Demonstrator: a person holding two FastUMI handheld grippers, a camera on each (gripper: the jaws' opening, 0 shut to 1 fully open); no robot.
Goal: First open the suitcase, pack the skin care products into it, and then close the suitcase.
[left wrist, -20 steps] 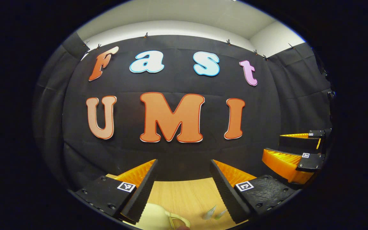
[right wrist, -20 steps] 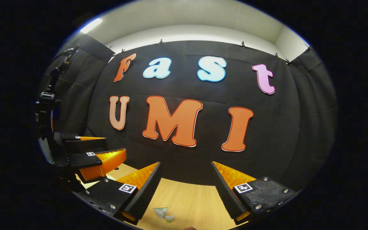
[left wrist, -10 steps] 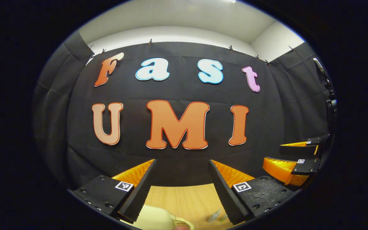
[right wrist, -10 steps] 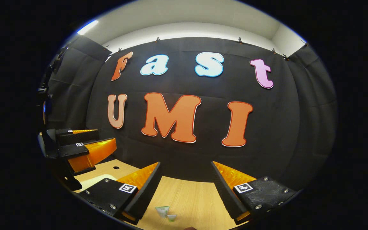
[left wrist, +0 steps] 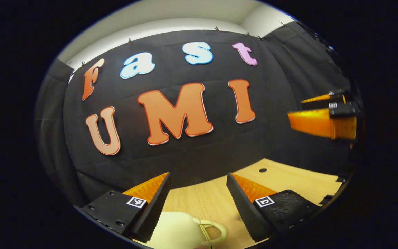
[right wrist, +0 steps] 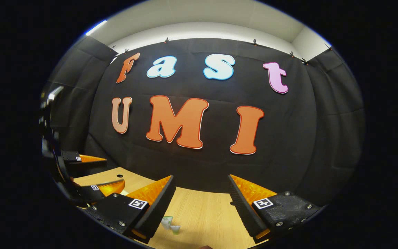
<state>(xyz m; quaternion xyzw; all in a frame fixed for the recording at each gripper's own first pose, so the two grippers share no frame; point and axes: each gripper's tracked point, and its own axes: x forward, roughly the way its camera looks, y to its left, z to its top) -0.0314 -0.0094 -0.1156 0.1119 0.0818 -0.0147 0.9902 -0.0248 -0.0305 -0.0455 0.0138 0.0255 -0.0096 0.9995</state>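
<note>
A cream suitcase (left wrist: 180, 232) with a loop handle (left wrist: 214, 232) lies on the wooden table, low in the left gripper view, just below and between my left gripper's fingers. My left gripper (left wrist: 198, 176) is open with nothing between its fingers, and hovers above the suitcase. Two small pale green skin care tubes (right wrist: 170, 224) stand on the table at the bottom of the right gripper view, beside the inner edge of the left finger. My right gripper (right wrist: 201, 177) is open and holds nothing. It hangs in the air at the right (left wrist: 295, 108) in the left gripper view.
The wooden table (left wrist: 288, 180) runs back to the black cloth wall and has a small round hole (left wrist: 263, 170) near the back. My left gripper (right wrist: 115, 171) sits low at the left of the right gripper view, tilted, over the table.
My left gripper has rolled and dropped closer to the suitcase, which shows more of its body and handle. In the right gripper view the left gripper sits lower. The right gripper barely moved.
</note>
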